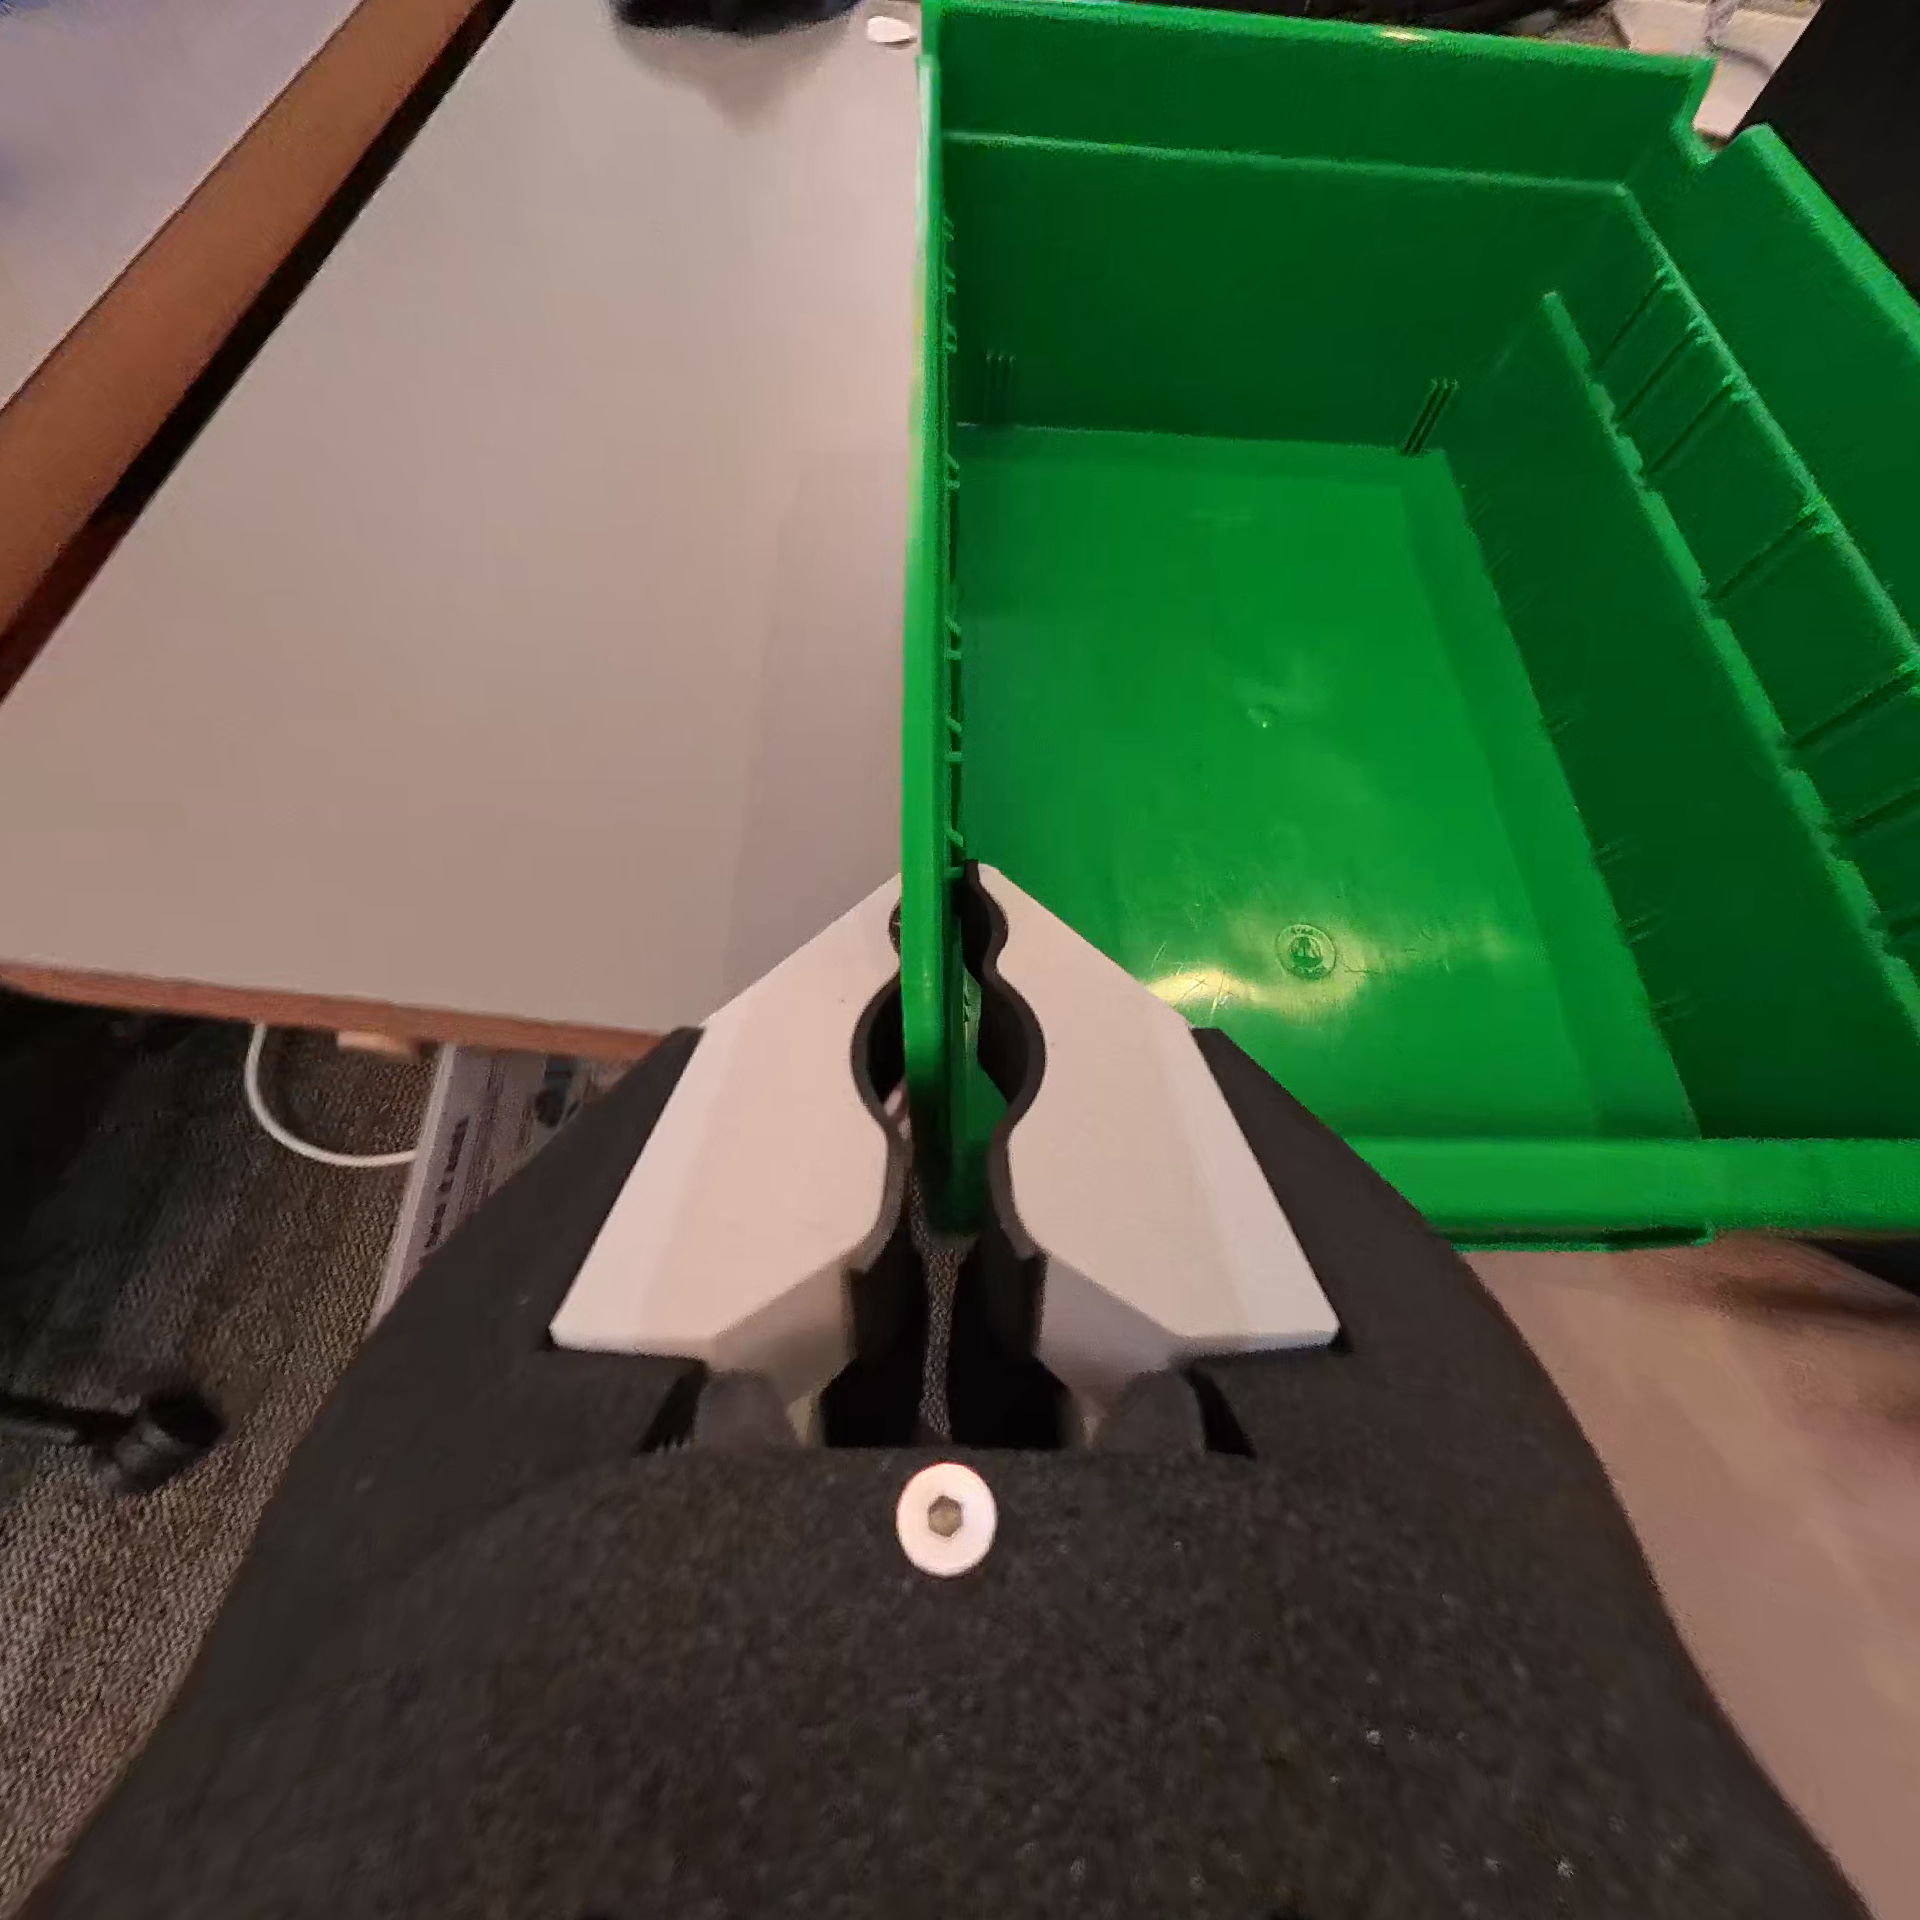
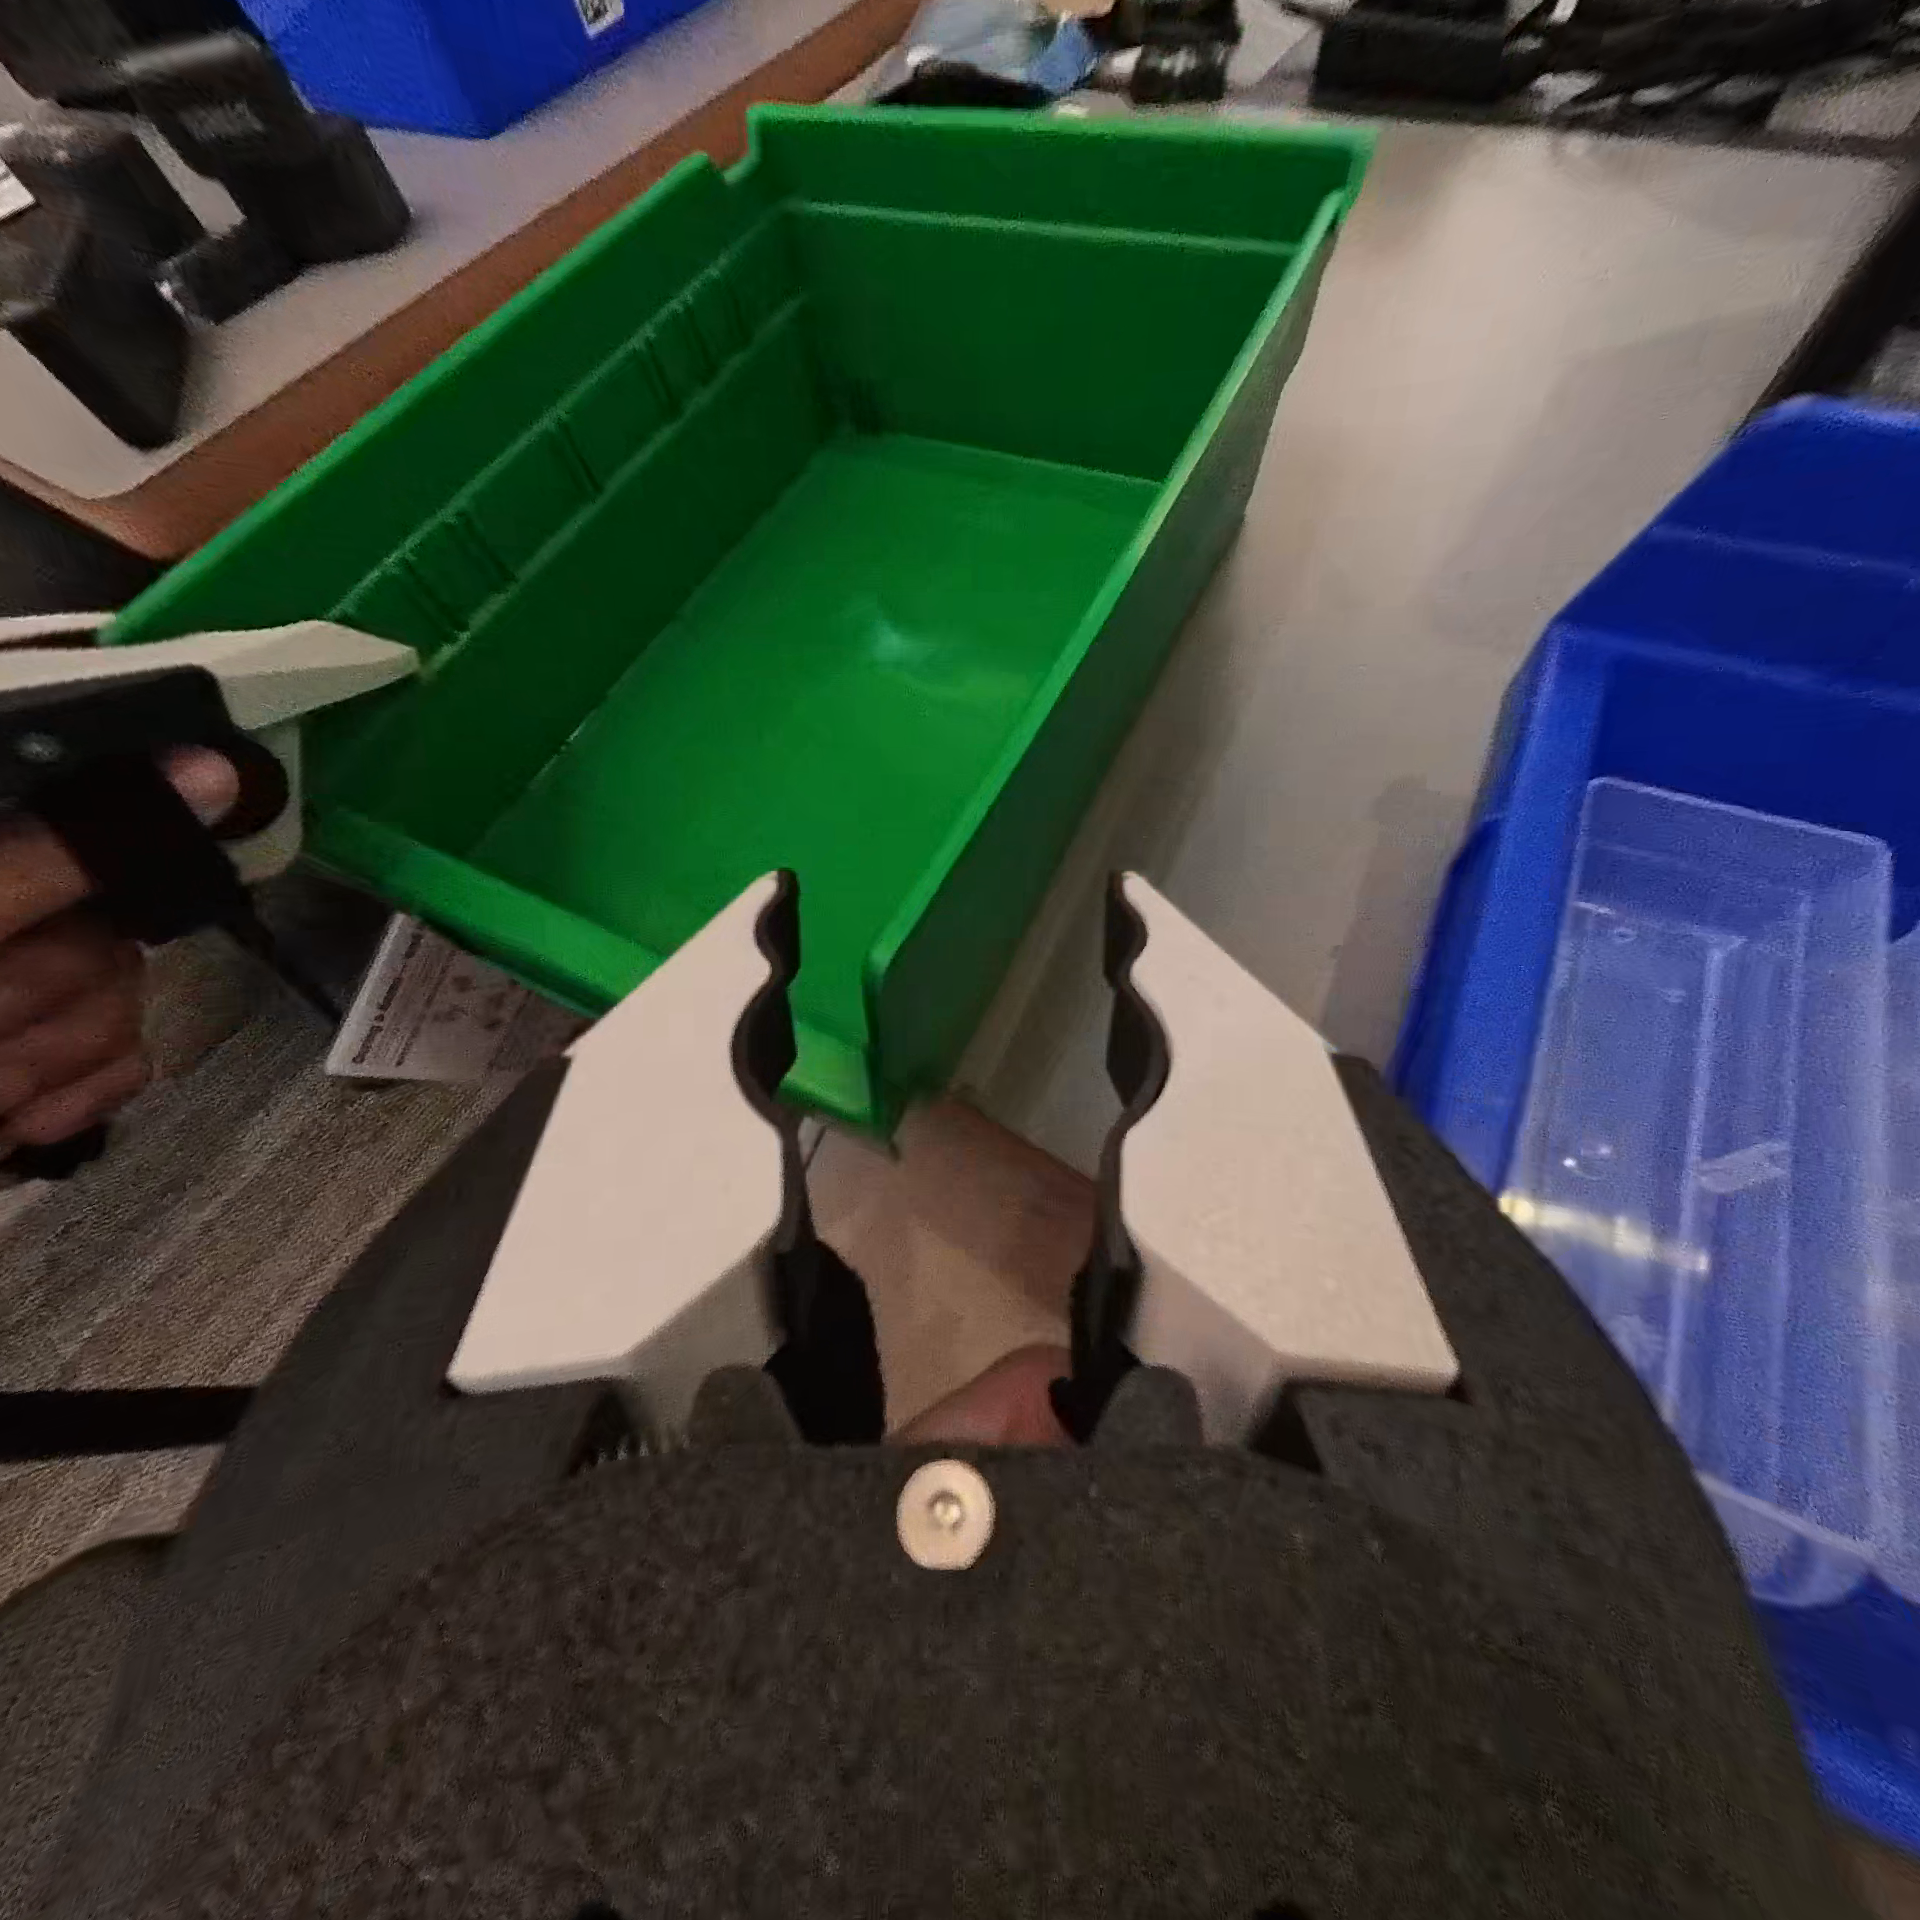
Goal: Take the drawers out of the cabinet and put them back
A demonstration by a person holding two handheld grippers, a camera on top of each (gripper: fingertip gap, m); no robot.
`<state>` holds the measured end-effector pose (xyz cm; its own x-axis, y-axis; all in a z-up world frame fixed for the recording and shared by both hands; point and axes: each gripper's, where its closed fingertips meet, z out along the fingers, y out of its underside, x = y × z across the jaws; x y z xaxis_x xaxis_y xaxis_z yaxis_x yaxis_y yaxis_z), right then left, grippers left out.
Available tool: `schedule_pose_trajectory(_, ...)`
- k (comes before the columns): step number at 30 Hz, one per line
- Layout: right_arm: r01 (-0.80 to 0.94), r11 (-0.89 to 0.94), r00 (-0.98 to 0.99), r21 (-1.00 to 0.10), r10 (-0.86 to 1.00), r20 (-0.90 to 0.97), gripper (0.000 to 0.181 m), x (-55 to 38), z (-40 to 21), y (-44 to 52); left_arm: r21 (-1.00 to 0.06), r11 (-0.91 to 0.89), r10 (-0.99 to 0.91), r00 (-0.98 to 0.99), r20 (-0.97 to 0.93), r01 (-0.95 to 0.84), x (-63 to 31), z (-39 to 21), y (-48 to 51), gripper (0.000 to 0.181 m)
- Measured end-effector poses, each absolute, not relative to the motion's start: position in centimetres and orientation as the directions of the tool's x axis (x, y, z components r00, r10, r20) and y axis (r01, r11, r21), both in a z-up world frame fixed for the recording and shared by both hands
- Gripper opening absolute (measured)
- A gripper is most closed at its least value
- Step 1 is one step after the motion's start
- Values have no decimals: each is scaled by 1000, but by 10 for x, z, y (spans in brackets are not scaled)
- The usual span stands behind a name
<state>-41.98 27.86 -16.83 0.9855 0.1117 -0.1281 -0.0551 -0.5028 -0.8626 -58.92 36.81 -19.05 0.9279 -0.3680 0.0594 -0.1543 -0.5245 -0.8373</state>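
Green drawer (image 1: pixel 1299 727) out of the cabinet, empty, and partly overhanging the near edge of the grey table (image 1: pixel 520 520); the cabinet itself appears in neither view. The left gripper (image 1: pixel 940 997) is clamped on the drawer's left side wall near the front corner, jaws nearly closed with the wall between the pads. The right gripper (image 2: pixel 951 935) stands wide and holds nothing; its jaws straddle the drawer's right front corner, left finger over the drawer floor, right finger outside the wall, neither clearly touching.

Step in hand, as judged: the drawer is being carried or set down, whether on the way out or back cannot be told. The next move appears to call for the right gripper to close on the right wall, so that both sides are held and the drawer stays level; a one-sided grip on a thin wall could let it tilt or slip.

Surroundings: a blue bin (image 2: pixel 1714 727) lies just to the right of the drawer, with a clear plastic tray (image 2: pixel 1704 1143) inside it, leaving little room on that side. Black equipment (image 2: pixel 156 208) sits on a further table at left. A second blue bin (image 2: pixel 447 52) lies beyond. A sheet of paper (image 2: pixel 436 997) lies on the floor below the drawer's front.
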Motion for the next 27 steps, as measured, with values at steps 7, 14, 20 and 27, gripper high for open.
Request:
schedule_pose_trajectory(7, 24, -520, 999, -854, -12, 36, 4, -406, -189, 296, -869, -475, -362, 931, 53, -136, -591, -186, 337, 4)
schedule_pose_trajectory(14, 83, -262, 995, -962, -29, 94, 4, -372, -64, 300, -964, -230, -330, 942, -55, -136, -567, -81, 334, 2)
schedule_pose_trajectory(20, 108, -21, 950, -994, -291, 109, 4, -201, 80, 259, -994, 49, -474, 873, -112, -100, -397, 70, 335, 2)
schedule_pose_trajectory(27, -18, -93, 816, -995, -577, 40, 4, 57, 75, 159, -990, 99, -710, 690, -138, -97, -111, 90, 281, 2)
